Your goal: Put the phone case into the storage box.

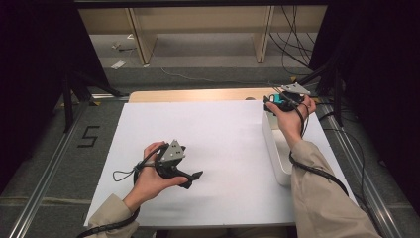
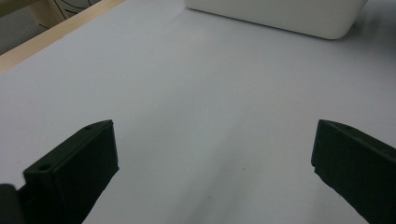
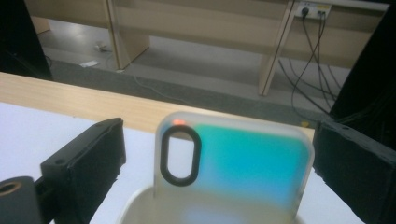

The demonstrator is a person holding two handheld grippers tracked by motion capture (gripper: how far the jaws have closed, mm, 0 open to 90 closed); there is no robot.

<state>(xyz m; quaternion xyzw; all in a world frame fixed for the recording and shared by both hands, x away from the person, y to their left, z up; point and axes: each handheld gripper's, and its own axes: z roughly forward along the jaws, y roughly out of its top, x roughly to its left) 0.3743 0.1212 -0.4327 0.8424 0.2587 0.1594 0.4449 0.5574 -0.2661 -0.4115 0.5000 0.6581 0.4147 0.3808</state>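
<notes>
In the right gripper view the lower part of the phone case (image 3: 233,168) is cut off by the rim of the white bin (image 3: 140,205), so how deep it stands in the bin cannot be told. The case is teal and half-clear, with a black oval camera ring near its upper left corner. In the high view it is only a small teal patch under the hand, hard to make out.

The right gripper (image 3: 217,158) is at the far right of the counter (image 1: 208,129), above the far end of the bin. Its jaws are spread wide, one on each side of the case – a gap shows at both sides, so the pads do not press on it.

The left gripper (image 2: 212,154) is at the near left, low over the white counter sheet. Its jaws also stand wide apart and hold nothing – the bare sheet lies between them.
</notes>
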